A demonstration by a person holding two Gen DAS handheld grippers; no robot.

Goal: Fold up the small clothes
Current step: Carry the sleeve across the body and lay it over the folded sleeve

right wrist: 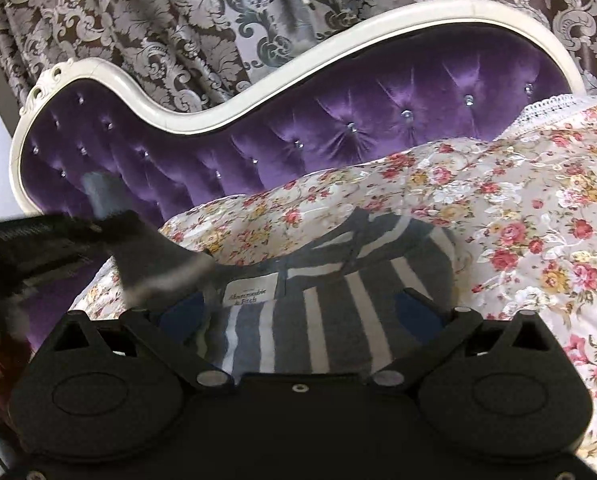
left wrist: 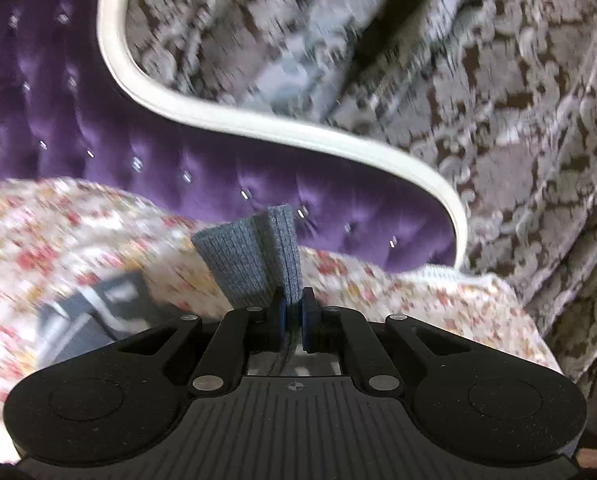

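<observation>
The left gripper [left wrist: 293,304] has a matte black body with a fine speckled surface; its base plate carries straight ribs and a small round crosshair mark; two shallow round discs sit at the wide corners; silver screws join the black link arms; the fingers [left wrist: 309,312] have blue pads. The right gripper [right wrist: 298,312] has the same black body, round discs and silver screws; its fingers [right wrist: 412,308] also show blue pads.

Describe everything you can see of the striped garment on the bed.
The striped garment is a grey knit with white stripes and a white neck label. It lies on the floral bedspread below the right gripper, whose jaws stand open over it. The left gripper pinches a ribbed grey cuff upright.
</observation>
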